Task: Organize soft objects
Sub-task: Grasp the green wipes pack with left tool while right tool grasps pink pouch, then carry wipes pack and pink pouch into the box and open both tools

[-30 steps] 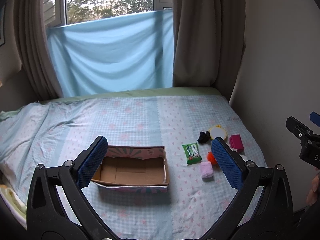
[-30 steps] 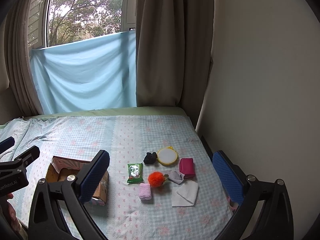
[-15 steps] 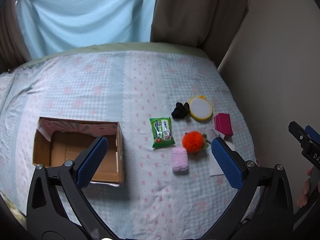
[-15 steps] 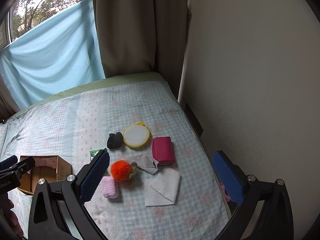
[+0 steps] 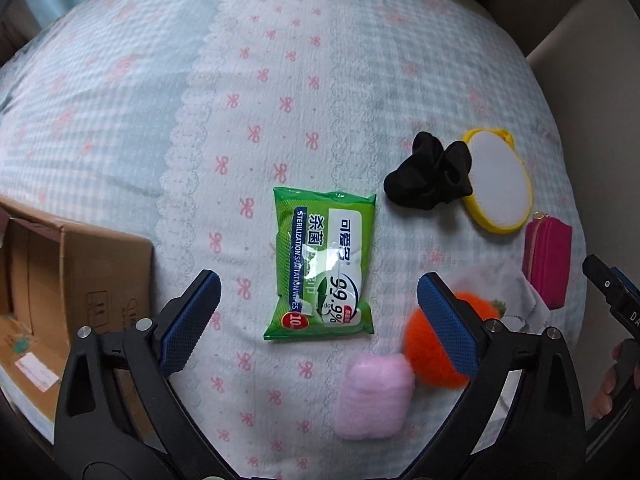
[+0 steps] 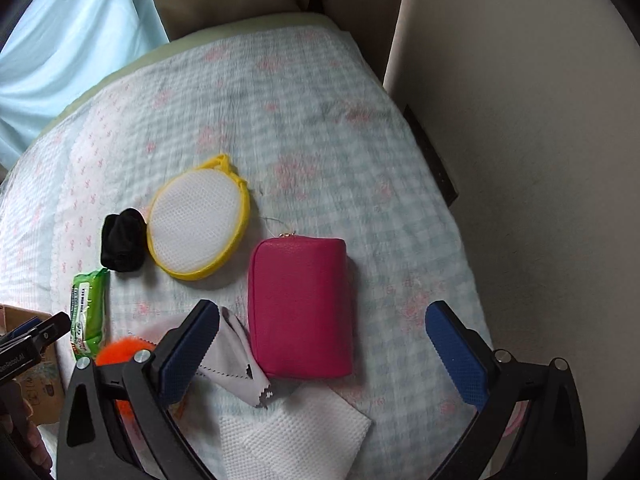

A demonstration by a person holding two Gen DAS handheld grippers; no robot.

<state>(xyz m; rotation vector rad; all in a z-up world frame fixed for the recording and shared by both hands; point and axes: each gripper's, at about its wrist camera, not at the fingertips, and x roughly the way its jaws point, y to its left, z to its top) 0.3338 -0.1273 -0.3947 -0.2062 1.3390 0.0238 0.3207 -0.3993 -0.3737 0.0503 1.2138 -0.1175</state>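
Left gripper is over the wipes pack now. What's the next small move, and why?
Probably lower the open left gripper straight down over the green wipes pack: the pack lies flat between its fingers, untouched, and the cardboard box sits close on the left.

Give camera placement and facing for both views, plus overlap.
Left wrist: on the left hand-held gripper, looking down at the green wet-wipes pack; both blue pads show.
Right wrist: on the right hand-held gripper, looking down at the magenta zip pouch; pads show.
Shared: wipes, pouch, black scrunchie, yellow-rimmed mesh pad.
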